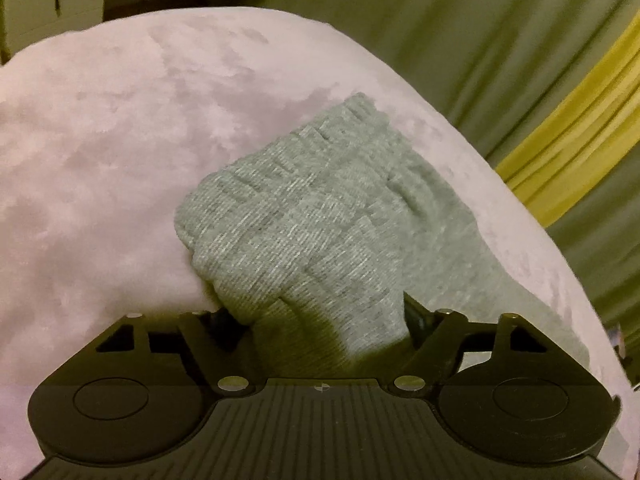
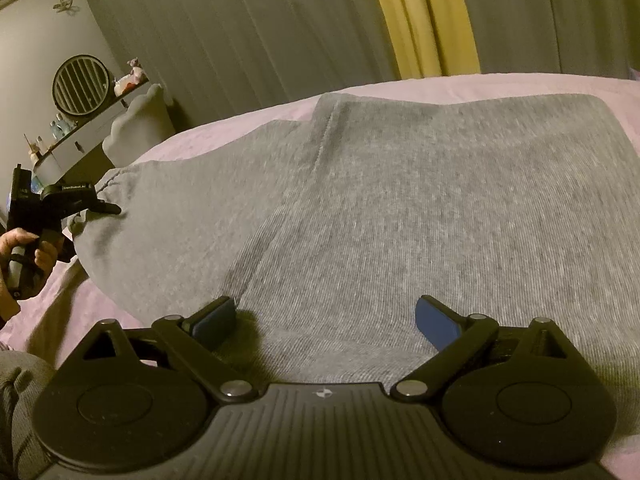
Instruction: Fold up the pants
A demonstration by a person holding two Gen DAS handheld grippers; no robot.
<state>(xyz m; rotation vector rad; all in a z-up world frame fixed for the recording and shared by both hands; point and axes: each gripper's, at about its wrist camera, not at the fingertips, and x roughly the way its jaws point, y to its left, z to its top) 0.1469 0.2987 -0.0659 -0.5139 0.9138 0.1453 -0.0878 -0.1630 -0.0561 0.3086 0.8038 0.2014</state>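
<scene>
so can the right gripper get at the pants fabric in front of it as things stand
Probably yes. The right gripper stands open directly over the grey pants on the pink bed cover, with nothing lying between its fingers and the cloth. The left gripper is off at the far end.

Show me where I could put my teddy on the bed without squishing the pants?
Bare pink blanket lies left of the folded gray pants in the left wrist view, up to the bed's far edge. A thin pink strip runs between pants and curtain. The middle is crowded with pants and both grippers.
</scene>
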